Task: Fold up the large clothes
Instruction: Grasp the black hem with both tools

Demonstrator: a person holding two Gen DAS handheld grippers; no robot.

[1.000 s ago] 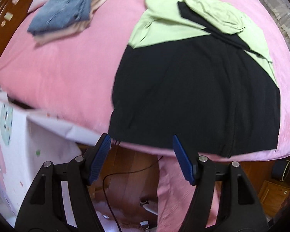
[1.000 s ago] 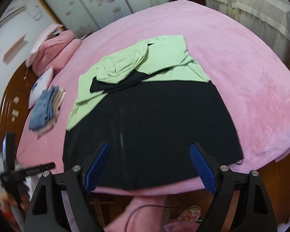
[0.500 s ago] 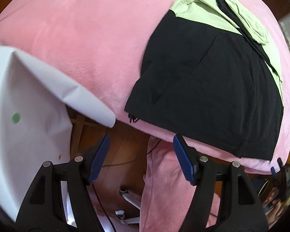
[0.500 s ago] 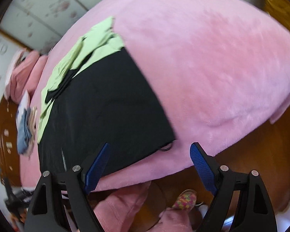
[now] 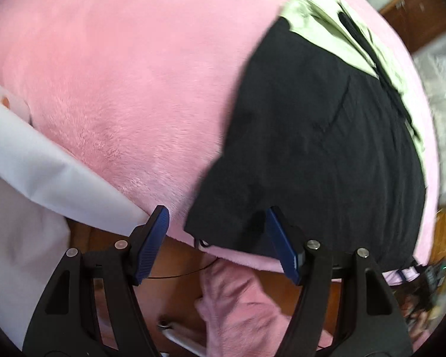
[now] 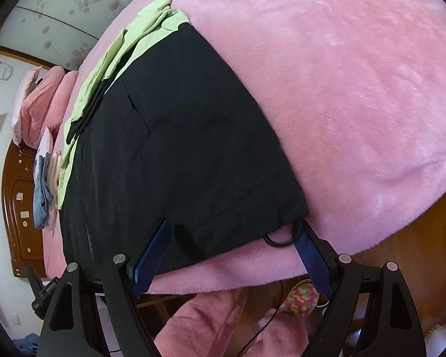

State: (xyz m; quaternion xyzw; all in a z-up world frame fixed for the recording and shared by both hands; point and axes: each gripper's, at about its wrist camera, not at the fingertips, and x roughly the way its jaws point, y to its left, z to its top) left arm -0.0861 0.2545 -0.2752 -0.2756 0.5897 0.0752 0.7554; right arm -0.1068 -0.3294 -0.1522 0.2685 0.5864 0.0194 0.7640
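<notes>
Two grippers, left gripper (image 5: pixel 217 229) and right gripper (image 6: pixel 233 239), stand spread over the near hem corners of the black-and-green jacket (image 6: pixel 175 148), spread on the pink blanket (image 6: pixel 356 89). Folded clothes (image 6: pixel 44 196) lie at 9 o'clock; a white sheet (image 5: pixel 44 175) sits beside the left gripper. No writing is legible.

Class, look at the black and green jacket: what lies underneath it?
The black and green jacket lies flat on the pink blanket. Whatever is beneath the blanket is covered.

Gripper (image 5: pixel 217 223): left one, jaws apart, nothing between the pads.
Jacket (image 5: pixel 321 148): black with light green top, flat on the right side; its near left corner lies between the fingers.
Blanket (image 5: pixel 133 74): pink, covers the bed.
Sheet (image 5: pixel 29 163): white, near left.
</notes>
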